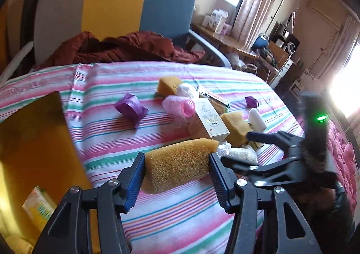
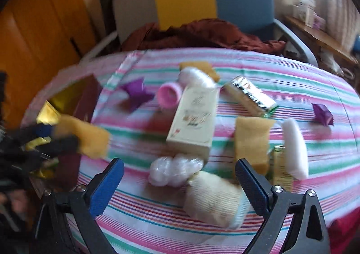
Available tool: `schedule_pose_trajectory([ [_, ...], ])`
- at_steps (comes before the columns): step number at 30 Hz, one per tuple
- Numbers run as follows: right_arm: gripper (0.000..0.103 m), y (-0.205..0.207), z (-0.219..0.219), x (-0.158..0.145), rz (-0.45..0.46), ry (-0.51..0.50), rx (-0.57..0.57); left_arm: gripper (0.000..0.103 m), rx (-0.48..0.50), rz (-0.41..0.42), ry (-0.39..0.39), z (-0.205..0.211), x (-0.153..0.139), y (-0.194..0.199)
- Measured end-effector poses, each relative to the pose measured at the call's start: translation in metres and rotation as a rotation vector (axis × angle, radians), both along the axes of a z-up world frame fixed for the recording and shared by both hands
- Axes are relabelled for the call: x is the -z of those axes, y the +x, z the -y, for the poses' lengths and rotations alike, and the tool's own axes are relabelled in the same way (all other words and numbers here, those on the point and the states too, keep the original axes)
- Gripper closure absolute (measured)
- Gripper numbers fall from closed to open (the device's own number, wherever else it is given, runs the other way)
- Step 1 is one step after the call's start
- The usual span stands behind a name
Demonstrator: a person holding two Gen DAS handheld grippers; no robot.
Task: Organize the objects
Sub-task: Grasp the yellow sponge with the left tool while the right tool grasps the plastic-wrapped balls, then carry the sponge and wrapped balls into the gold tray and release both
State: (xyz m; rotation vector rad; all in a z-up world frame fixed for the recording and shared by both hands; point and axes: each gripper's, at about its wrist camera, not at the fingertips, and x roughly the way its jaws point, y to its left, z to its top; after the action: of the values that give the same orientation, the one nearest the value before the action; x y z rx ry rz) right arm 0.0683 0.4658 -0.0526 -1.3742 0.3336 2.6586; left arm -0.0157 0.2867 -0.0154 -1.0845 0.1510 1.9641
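Observation:
My left gripper [image 1: 176,159] is shut on a yellow sponge [image 1: 180,170], held above the striped cloth [image 1: 108,141]. The right wrist view shows this pair blurred at the left, the sponge [image 2: 90,139] close to an open box with a gold lining [image 2: 74,96]. My right gripper [image 2: 178,164] is open and hovers over a bubble-wrap bundle [image 2: 175,168] and a cream knitted bundle [image 2: 213,200], touching neither. Beyond lie a cream carton [image 2: 193,119], a second sponge [image 2: 252,141], a white bar [image 2: 294,148], a pink roller [image 2: 168,94] and a foil pack [image 2: 249,96].
The gold-lined box [image 1: 33,141] at the left holds a yellow-green packet [image 1: 38,206]. Two purple pieces [image 1: 131,107] [image 1: 252,100] and a third sponge [image 1: 167,85] lie farther back. A chair with a dark red jacket [image 1: 126,49] stands behind the table.

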Motion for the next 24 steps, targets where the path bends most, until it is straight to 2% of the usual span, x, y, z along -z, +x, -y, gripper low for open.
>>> schedule_pose_trajectory([
  [3,0.015,-0.014,0.009,0.015,0.051,0.047,-0.037,0.046,-0.019,0.004,0.016,0.015,-0.006,0.002],
  [6,0.037,-0.021,0.01,0.03,0.114,0.066,-0.05,0.046,-0.049,-0.003,0.035,0.034,-0.013,0.004],
  [8,0.044,-0.017,0.009,0.027,0.085,0.066,-0.044,0.046,-0.076,-0.006,0.053,0.05,-0.019,0.004],
  [15,0.045,-0.002,0.029,0.001,-0.011,0.062,-0.087,0.046,-0.226,-0.052,0.087,0.129,-0.039,-0.004],
  [24,0.045,0.006,0.103,-0.047,-0.152,0.001,-0.206,0.046,-0.495,-0.065,0.103,0.244,-0.044,-0.029],
])
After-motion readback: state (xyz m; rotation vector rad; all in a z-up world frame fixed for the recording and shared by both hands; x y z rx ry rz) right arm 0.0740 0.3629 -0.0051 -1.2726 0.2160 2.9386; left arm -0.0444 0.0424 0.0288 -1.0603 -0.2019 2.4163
